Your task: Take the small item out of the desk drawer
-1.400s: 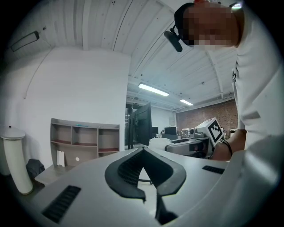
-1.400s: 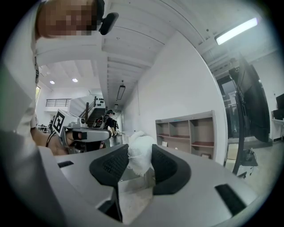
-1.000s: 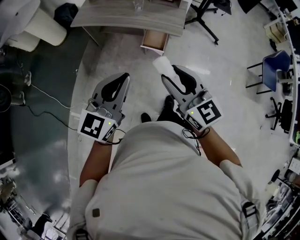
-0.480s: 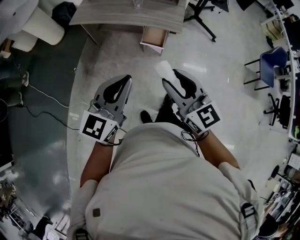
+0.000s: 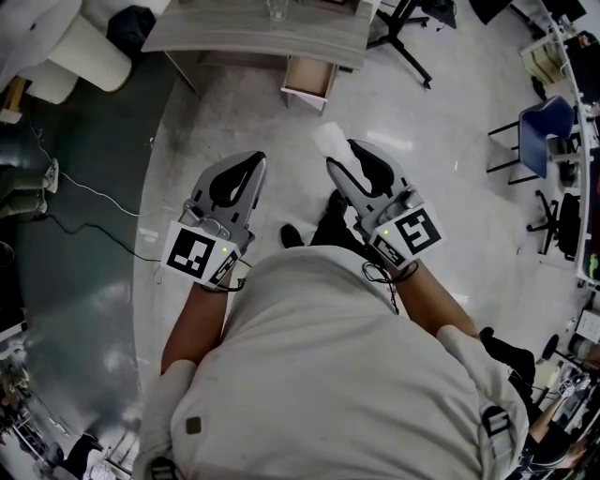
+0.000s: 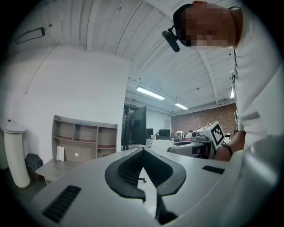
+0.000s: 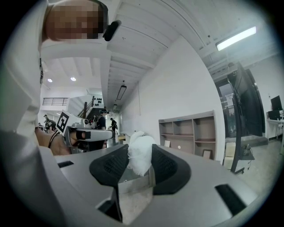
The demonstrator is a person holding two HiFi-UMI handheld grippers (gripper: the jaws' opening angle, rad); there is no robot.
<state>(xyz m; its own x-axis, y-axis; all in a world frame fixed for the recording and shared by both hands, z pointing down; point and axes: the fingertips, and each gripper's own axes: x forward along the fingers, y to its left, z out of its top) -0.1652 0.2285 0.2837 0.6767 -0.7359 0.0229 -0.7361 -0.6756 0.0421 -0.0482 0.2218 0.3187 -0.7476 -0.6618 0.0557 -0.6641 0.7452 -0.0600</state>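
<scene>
In the head view my right gripper (image 5: 339, 157) is held up in front of the person's chest, shut on a small white fluffy item (image 5: 329, 138) that sticks out past its tips. The right gripper view shows that white item (image 7: 140, 156) pinched between the two black pads (image 7: 165, 167). Beside it my left gripper (image 5: 251, 161) is level and shut, with nothing in it; in its own view the left gripper (image 6: 143, 151) has its jaws meeting at a point. The grey desk (image 5: 234, 36) stands far ahead, its drawer (image 5: 308, 82) pulled open.
A glass (image 5: 277, 9) stands on the desk. A black chair base (image 5: 405, 26) is right of the desk, a blue chair (image 5: 549, 126) at the far right. A cable (image 5: 89, 192) runs over the dark floor mat on the left. An open shelf unit (image 6: 84, 142) lines the wall.
Both grippers keep almost the same pose, the white item still in the right one. The desk has slid slightly toward the top of the view. A dark shoe has appeared at lower right.
</scene>
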